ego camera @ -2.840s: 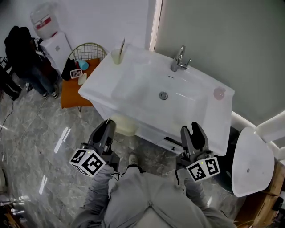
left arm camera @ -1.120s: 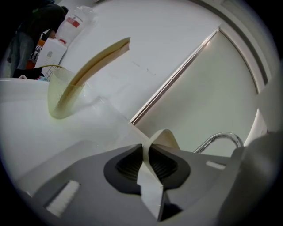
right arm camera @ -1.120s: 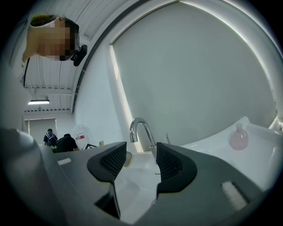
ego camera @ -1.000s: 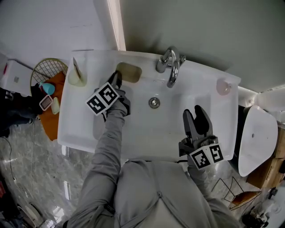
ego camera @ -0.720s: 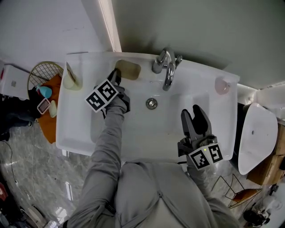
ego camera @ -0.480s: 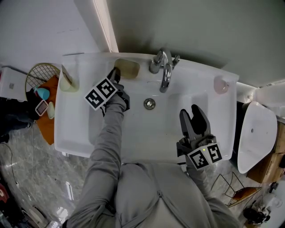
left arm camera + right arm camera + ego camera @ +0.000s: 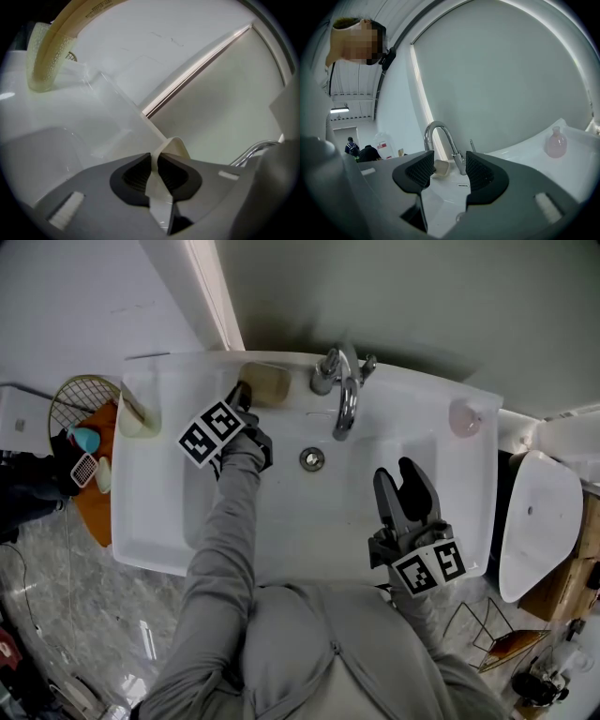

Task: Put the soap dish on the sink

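Note:
The beige soap dish (image 7: 266,383) is at the back ledge of the white sink (image 7: 159,521), just left of the faucet (image 7: 342,395). My left gripper (image 7: 241,396) is shut on the dish's near rim. In the left gripper view the thin cream rim (image 7: 174,146) is pinched between the dark jaws of that gripper (image 7: 154,163); I cannot tell if the dish rests on the ledge. My right gripper (image 7: 405,480) hangs open over the sink's right front, holding nothing. In the right gripper view the open gripper (image 7: 449,171) frames the faucet (image 7: 440,136) and the soap dish (image 7: 440,168).
A cup (image 7: 132,415) with a stick in it stands at the sink's back left corner. A pink bottle (image 7: 461,418) sits at the back right. The drain (image 7: 312,459) is mid-basin. An orange stool (image 7: 89,486) stands left, a white round seat (image 7: 534,521) right.
2.8 s ago both grippers hung low in front of the sink. Over the last second the left gripper stays shut on the dish at the back ledge; only the view drifts.

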`<action>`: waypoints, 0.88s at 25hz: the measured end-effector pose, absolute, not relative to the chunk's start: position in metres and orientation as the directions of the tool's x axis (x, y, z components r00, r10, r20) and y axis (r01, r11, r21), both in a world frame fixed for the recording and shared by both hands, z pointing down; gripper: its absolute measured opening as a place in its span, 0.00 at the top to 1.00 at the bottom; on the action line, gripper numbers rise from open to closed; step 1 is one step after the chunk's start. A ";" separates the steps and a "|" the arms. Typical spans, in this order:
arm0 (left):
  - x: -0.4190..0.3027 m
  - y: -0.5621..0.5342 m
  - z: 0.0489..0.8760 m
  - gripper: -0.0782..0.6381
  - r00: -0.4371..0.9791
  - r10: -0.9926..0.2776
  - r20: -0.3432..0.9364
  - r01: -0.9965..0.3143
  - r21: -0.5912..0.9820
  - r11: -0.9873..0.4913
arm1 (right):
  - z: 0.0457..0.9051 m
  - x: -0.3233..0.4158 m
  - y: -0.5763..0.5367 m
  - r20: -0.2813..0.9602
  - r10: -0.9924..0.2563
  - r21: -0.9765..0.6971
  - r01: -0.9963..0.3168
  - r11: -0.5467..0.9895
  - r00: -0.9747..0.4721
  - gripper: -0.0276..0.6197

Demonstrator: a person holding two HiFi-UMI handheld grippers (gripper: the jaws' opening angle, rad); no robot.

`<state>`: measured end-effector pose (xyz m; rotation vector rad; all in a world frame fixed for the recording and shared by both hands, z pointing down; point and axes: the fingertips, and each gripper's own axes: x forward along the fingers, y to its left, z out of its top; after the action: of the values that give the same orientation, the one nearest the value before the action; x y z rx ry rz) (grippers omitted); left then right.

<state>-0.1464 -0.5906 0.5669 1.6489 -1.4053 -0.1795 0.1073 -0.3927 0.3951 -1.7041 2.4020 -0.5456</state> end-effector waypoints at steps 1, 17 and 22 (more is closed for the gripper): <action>-0.147 -0.591 0.569 0.74 0.333 -0.835 0.438 -0.699 0.709 0.093 | 0.395 0.108 -0.393 0.090 -0.935 -0.373 -0.882 0.289 -0.344 0.63; -0.139 -0.597 0.560 0.74 0.351 -0.856 0.379 -0.705 0.709 0.025 | 0.396 0.107 -0.395 0.090 -0.934 -0.374 -0.881 0.289 -0.344 0.63; -0.142 -0.598 0.552 0.73 0.342 -0.865 0.367 -0.722 0.692 0.008 | 0.394 0.105 -0.395 0.085 -0.932 -0.374 -0.879 0.297 -0.352 0.63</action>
<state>-0.1415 -0.5976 0.5521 1.7474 -1.4181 -0.2094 0.1049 -0.3952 0.3939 -1.6943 2.4072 -0.5426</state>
